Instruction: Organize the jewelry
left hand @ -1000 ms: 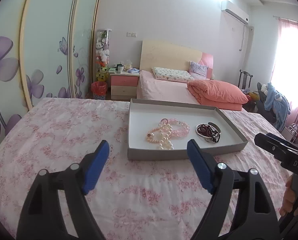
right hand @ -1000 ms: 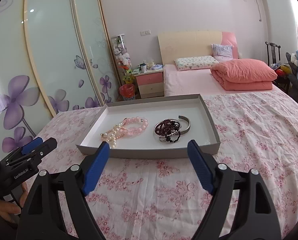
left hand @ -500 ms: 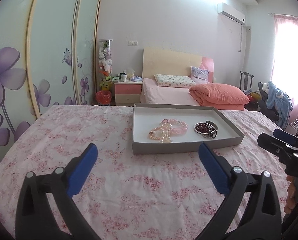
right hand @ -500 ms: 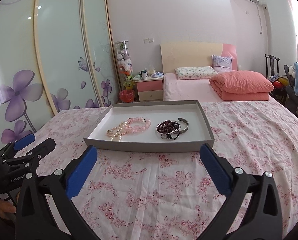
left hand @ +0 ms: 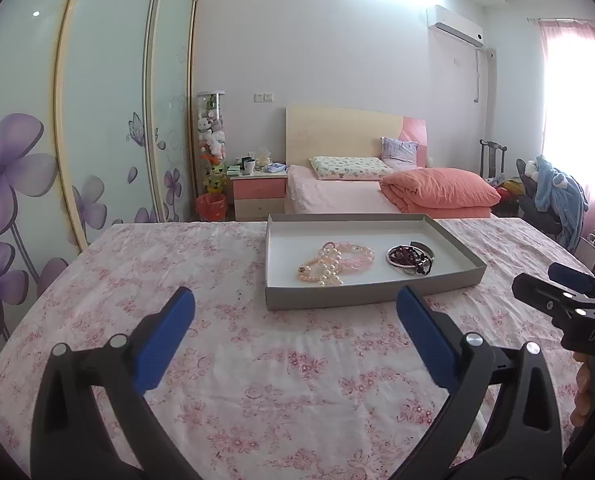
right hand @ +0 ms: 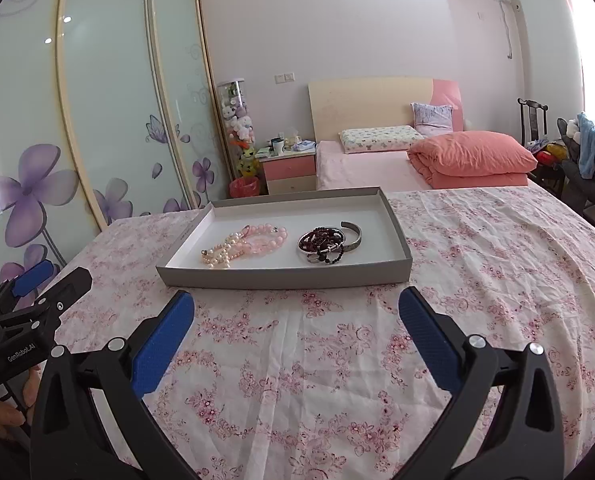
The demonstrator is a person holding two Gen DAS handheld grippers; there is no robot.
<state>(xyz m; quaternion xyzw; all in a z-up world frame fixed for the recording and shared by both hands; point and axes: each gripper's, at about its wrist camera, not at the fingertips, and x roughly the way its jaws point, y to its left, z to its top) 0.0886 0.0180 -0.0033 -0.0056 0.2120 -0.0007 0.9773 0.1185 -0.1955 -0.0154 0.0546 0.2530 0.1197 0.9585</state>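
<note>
A shallow grey tray (left hand: 281, 300) (right hand: 225, 278) lies on the floral cloth. Inside it a pearl bracelet (left hand: 323, 272) (right hand: 217, 255) overlaps a pink bead bracelet (left hand: 355, 254) (right hand: 265, 236). To their right a dark bead string (left hand: 411, 258) (right hand: 323, 240) rests on a silver bangle (right hand: 355, 236). My left gripper (left hand: 295, 308) is open, empty, short of the tray's near wall. My right gripper (right hand: 296, 308) is open and empty too, just before the tray. Each gripper shows at the other view's edge (left hand: 565, 292) (right hand: 37, 292).
The pink floral cloth (right hand: 477, 264) covers the table around the tray. Behind stand a bed with an orange quilt (left hand: 437, 192), a pink nightstand (left hand: 259, 194) and sliding wardrobe doors (left hand: 109, 120). A chair with blue clothes (left hand: 553, 188) is at the right.
Both grippers' jaws have spread wider and both have drawn back from the tray, which now looks smaller and farther. The jewelry has not moved.
</note>
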